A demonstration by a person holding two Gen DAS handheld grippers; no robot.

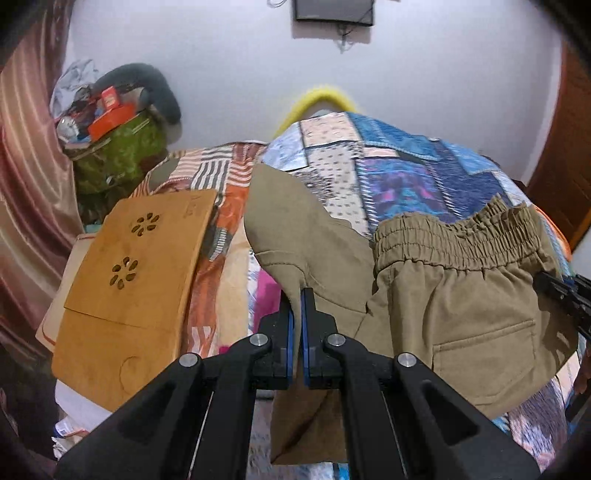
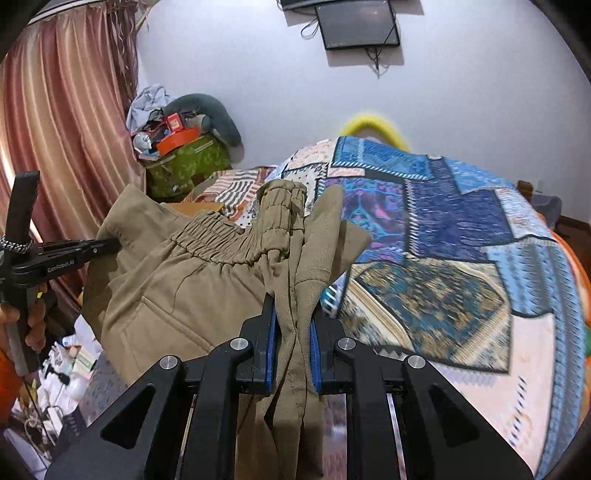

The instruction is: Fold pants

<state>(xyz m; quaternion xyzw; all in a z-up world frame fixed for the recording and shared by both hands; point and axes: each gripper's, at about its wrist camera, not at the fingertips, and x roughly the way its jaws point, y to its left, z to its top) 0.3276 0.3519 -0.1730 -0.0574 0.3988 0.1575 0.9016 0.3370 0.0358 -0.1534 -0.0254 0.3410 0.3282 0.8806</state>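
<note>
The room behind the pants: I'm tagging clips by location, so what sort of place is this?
Most likely a bedroom at home. The khaki pants hang over a bed with a patchwork cover, a pink curtain hangs at the side, and a small screen is mounted on the wall.

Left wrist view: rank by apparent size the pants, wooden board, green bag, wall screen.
1. pants, though nearest the camera
2. wooden board
3. green bag
4. wall screen, cropped by the frame
</note>
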